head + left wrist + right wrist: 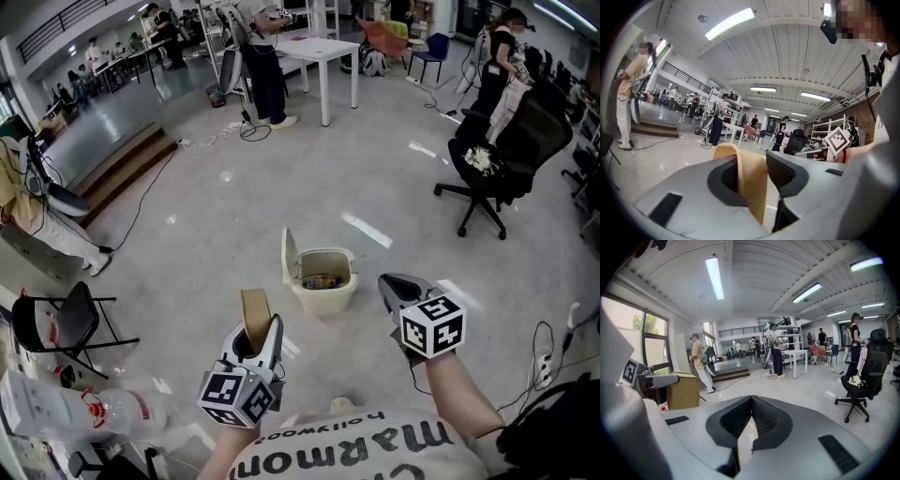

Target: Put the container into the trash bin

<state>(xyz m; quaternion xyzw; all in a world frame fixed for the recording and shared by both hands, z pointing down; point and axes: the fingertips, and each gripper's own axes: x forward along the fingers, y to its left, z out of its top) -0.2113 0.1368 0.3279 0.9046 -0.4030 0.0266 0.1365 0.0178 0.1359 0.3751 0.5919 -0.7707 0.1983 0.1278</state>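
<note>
The left gripper (pixel 257 334) is clamped on a tan cardboard container (pixel 255 313). In the left gripper view its two dark pads pinch the container's thin wall from either side, one pad inside and one outside. The container's long axis runs up and forward out of the jaws, its open end away from the hand. The right gripper (pixel 390 282) is empty, and its own view shows the ribbed pads pressed together with nothing between them. The cream trash bin (pixel 323 298) stands out on the open floor (pixel 187 244), well away from any wall. It is ahead of the person and sits between the two grippers. From the held container it lies forward and to the right, near but not yet under it. The bin's mouth faces up with some coloured rubbish already inside. Its flip lid (pixel 290 253) stands raised along the bin's left edge, the side towards the loaded gripper. By my reading, the container must travel right and forward, clearing that lid, before it can drop in.
</note>
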